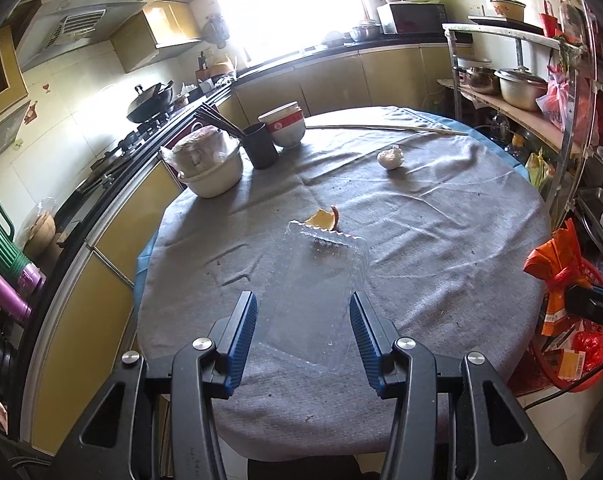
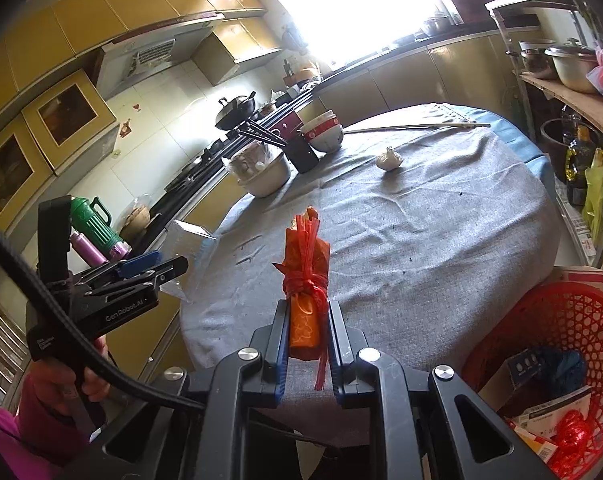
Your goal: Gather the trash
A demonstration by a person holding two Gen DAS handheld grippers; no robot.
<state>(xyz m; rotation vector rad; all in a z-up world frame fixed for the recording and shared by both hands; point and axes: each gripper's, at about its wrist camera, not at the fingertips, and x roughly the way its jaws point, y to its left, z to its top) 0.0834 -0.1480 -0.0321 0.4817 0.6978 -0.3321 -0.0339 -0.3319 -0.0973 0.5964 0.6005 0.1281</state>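
While right gripper (image 2: 308, 334) clamps orange packet (image 2: 306, 276); left gripper (image 1: 303, 322) brackets clear tray (image 1: 315, 288).

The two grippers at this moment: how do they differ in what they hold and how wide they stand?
The right gripper is shut on an orange packet tied with red string; the left gripper holds a clear plastic tray. The right fingers sit close together on the narrow packet, the left fingers stand much wider across the tray. Both carry trash above the grey tablecloth.
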